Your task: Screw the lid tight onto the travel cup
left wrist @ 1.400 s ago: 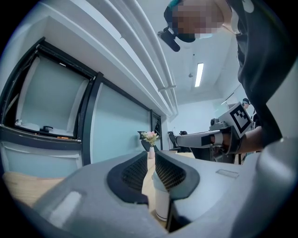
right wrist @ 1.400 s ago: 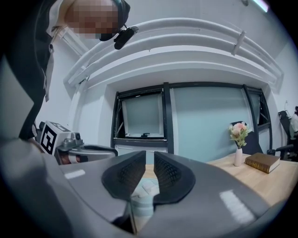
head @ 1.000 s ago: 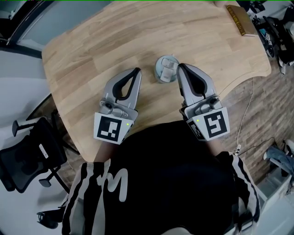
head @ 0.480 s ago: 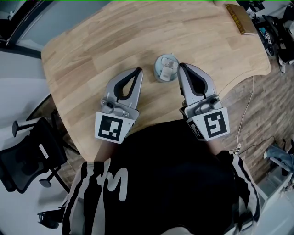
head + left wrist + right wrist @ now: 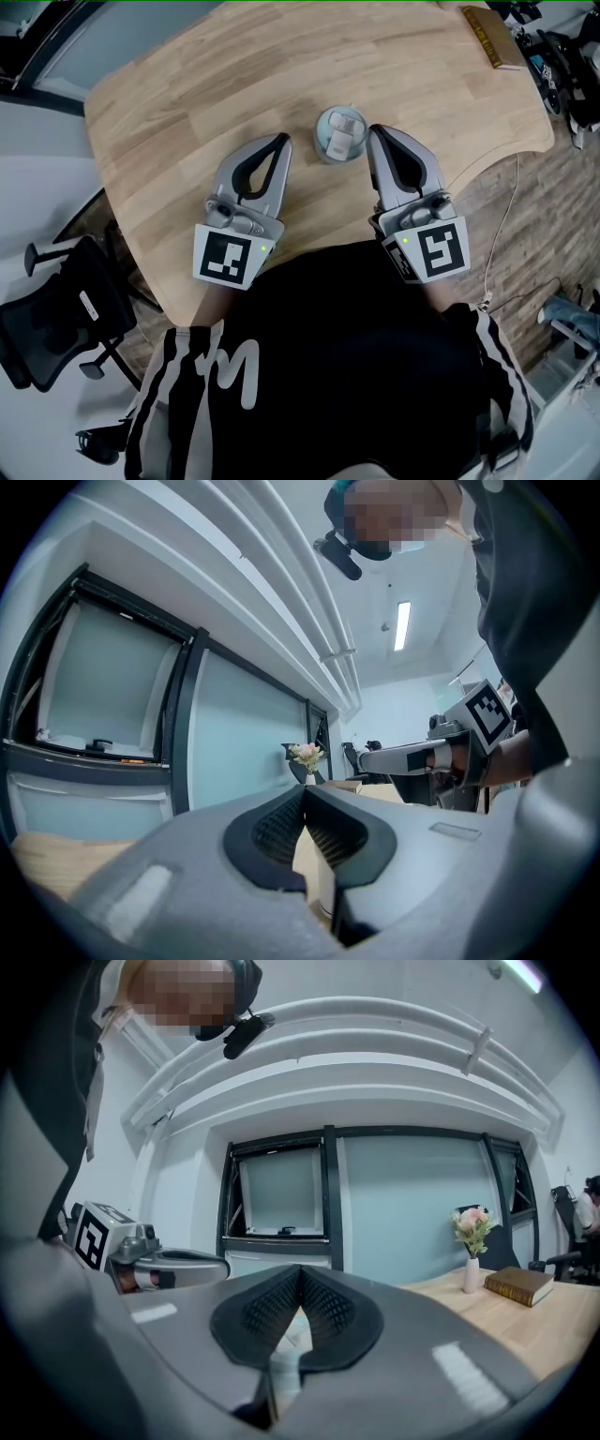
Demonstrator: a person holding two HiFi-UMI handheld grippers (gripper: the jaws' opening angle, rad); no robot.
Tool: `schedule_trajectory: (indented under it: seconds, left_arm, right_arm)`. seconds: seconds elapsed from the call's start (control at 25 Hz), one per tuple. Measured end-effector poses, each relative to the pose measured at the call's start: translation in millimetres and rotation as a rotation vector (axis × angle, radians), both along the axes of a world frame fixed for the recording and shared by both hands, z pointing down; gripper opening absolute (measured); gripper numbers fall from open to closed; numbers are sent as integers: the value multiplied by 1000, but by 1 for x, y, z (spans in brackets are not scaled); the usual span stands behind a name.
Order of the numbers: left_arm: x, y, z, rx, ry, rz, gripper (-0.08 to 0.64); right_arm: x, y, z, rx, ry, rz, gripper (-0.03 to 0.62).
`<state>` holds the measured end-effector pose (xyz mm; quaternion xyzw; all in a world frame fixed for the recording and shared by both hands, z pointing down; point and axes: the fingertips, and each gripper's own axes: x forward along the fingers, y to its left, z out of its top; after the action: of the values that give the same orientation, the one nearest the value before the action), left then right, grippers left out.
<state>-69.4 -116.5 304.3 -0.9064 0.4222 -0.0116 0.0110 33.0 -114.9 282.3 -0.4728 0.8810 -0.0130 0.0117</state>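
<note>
Head view: the travel cup [image 5: 339,136] is seen upright, just left of the closed, empty right hand-held gripper [image 5: 373,131]; the closed, empty left hand-held gripper [image 5: 283,140] is set farther off.

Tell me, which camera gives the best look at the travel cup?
The head view. It looks down on the travel cup, lid on top, standing on the wooden table. The left gripper view and the right gripper view each catch only a pale sliver of it in the gap below the shut jaws.
</note>
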Motion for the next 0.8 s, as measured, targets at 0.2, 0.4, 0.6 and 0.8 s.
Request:
schedule_trajectory:
  seconds: [0.2,0.4,0.6,0.8]
  left_arm:
    - [1,0,0,4,2,2,0]
    - [2,0,0,3,3,6,0]
    - [0,0,-1,3,16,3,0]
    - [-1,0,0,2,12,-4,0]
  right_arm:
    - [1,0,-1,0,-10,0,-2]
    - [4,-1,2,-14,6,18,-2]
    - [1,1,-1,-3,-13,7,-2]
    - [2,0,3,-4,14,13,-2]
